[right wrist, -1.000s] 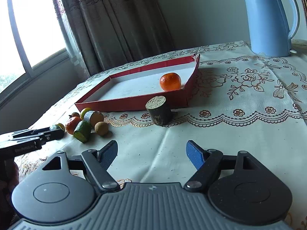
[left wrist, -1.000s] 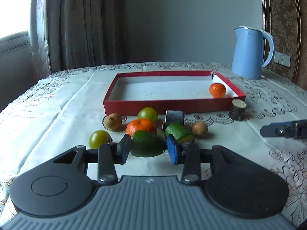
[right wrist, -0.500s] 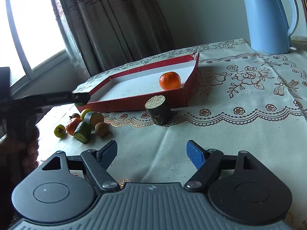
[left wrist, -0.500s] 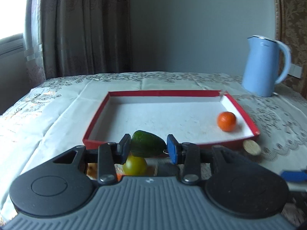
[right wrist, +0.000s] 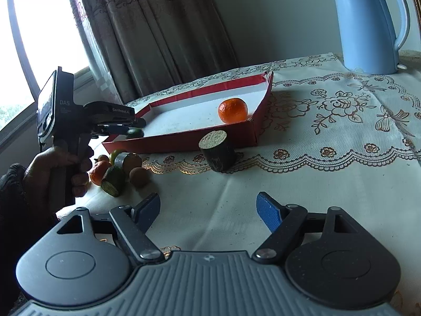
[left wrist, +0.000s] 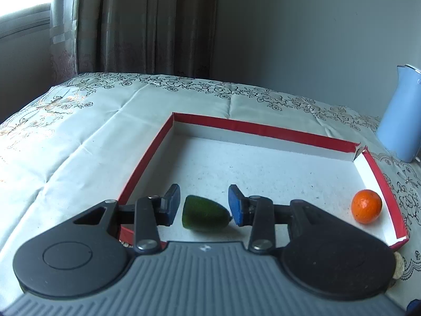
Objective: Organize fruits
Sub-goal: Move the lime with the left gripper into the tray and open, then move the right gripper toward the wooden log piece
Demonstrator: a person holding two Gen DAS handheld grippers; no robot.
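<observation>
While pale daylight is coming through the window (right wrist: 39,31) and past the brown patterned curtain (left wrist: 147,23), a cream embroidered tablecloth (left wrist: 79,142) is covering the table in front of a plain grey wall (left wrist: 302,31). A light-blue electric kettle (right wrist: 368,23) is standing on the cloth near the far right corner of the shallow red cardboard tray with a white floor (left wrist: 147,160).

The left gripper (left wrist: 204,205) is hanging over the tray's near left part, its jaws narrowly set with the dark green avocado-shaped fruit (left wrist: 204,216) between the dark pads; a thin gap is showing at the left pad, so whether both pads are pressing I cannot tell. The right gripper (right wrist: 209,208) is resting low over bare cloth, jaws wide apart and holding nothing.

A round orange mandarin (left wrist: 366,210) is lying inside the tray by its right wall. Outside the front wall, a short dark wooden stump (right wrist: 217,151) is standing upright, and a cluster of small fruits (right wrist: 118,168) is lying near the person's hand (right wrist: 56,168).

Compared with a second ago, the left gripper has carried the green fruit from the cluster up and across the tray's front wall; the right gripper is keeping its place, and the mandarin is lying where it was.
</observation>
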